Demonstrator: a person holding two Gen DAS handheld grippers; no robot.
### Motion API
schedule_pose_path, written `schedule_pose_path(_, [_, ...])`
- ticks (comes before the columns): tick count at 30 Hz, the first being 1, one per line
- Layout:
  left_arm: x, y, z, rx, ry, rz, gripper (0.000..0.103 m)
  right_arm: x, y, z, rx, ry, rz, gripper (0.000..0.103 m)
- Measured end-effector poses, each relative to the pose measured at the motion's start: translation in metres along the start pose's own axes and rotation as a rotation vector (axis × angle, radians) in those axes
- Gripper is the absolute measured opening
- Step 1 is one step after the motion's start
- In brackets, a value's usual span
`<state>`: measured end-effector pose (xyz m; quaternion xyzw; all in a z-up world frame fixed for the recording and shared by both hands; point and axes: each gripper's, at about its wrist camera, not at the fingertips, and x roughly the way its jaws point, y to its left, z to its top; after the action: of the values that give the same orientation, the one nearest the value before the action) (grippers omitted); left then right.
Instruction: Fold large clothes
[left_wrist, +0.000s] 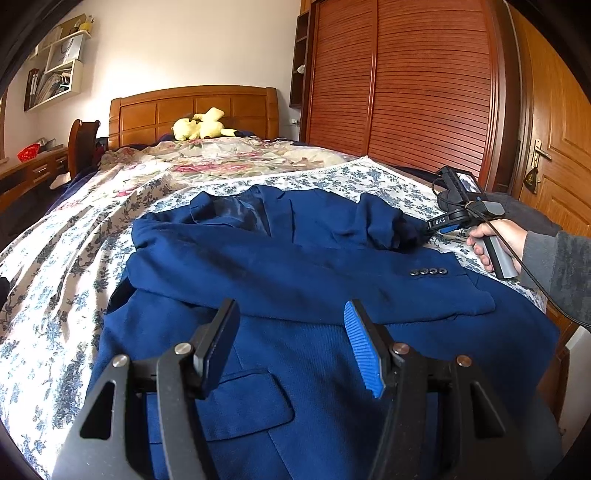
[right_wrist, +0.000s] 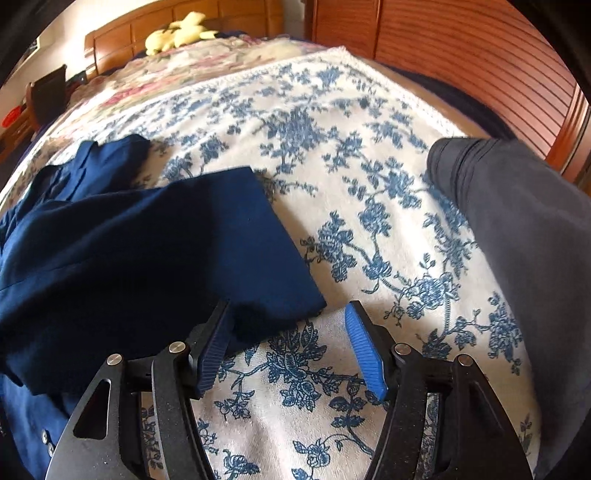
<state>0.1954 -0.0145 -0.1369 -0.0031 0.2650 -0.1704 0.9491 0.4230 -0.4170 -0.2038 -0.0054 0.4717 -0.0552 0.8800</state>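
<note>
Premises: a bedroom; one bed (left_wrist: 122, 206) takes up most of the floor seen, with a wooden headboard (left_wrist: 192, 110) at the far end; a slatted wooden wardrobe (left_wrist: 402, 81) stands along the bed's right side, a panelled door (left_wrist: 554, 140) beside it; wall shelves (left_wrist: 55, 70) hang upper left, a desk (left_wrist: 33, 166) below them.

Surface: two covers on the bed; a blue-flowered white spread (right_wrist: 332, 155) on the near part, a pink-flowered quilt (left_wrist: 207, 162) beyond it.

Task item: one blue jacket (left_wrist: 295, 266), laid flat on the flowered spread, collar toward the headboard; one sleeve folded across the chest, its cuff showing four buttons (left_wrist: 428, 272); one flap pocket (left_wrist: 236, 402) low on the front.

Left gripper (left_wrist: 291, 343): hovering above the jacket's lower front, jaws standing moderately apart, nothing between them.

Right gripper (right_wrist: 291, 343): at the jacket's right edge near the shoulder, jaws apart; a corner of blue cloth lies against the inner face of its left finger (right_wrist: 210, 354), apparently not pinched, though shadow obscures the contact; the person's hand (left_wrist: 491, 243) grips its handle.

Other items: one grey garment (right_wrist: 524, 236) on the spread's right side, apart from the jacket; one yellow plush toy (left_wrist: 201, 125) at the headboard; one red basket (left_wrist: 28, 152) on the desk.
</note>
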Motion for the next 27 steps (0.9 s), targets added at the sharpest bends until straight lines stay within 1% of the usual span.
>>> schedule_pose_path(6, [0.0,0.001,0.0,-0.002,0.001,0.003,0.058,0.004,0.005,0.002,-0.009,0.001,0.018,0.064])
schedule_pose_path(7, [0.0,0.002,0.0,-0.002,0.001,0.002,0.058,0.005,0.006,0.003,-0.014,0.001,0.028,0.063])
schedule_pose_path(8, [0.0,0.001,0.0,0.0,0.001,0.003,0.058,0.005,0.009,0.002,-0.031,0.001,0.036,0.056])
schedule_pose_path(9, [-0.001,0.001,0.0,0.002,0.0,0.003,0.058,0.005,0.011,0.003,-0.044,-0.002,0.048,0.03])
schedule_pose_path(10, [-0.001,0.001,0.0,0.005,-0.001,0.005,0.058,0.004,0.013,0.003,-0.054,-0.003,0.093,0.013])
schedule_pose_path(11, [-0.001,0.001,0.0,0.008,0.0,0.008,0.058,0.002,0.015,0.004,-0.062,-0.01,0.113,0.011])
schedule_pose_path(12, [0.0,0.001,0.0,0.009,0.001,0.009,0.058,-0.005,0.019,0.004,-0.084,-0.034,0.112,0.007])
schedule_pose_path(15, [0.001,0.0,0.001,0.005,0.006,0.006,0.058,-0.029,0.028,0.005,-0.118,-0.096,0.1,0.006])
schedule_pose_path(20, [-0.005,-0.012,0.003,0.025,-0.007,0.012,0.058,-0.102,0.047,0.01,-0.224,-0.26,0.1,0.005])
schedule_pose_path(25, [-0.018,-0.02,0.0,0.015,-0.006,0.016,0.058,-0.164,0.068,0.022,-0.28,-0.361,0.171,0.005])
schedule_pose_path(27, [-0.026,-0.02,-0.003,0.002,-0.001,0.029,0.058,-0.188,0.083,0.025,-0.301,-0.393,0.218,0.005])
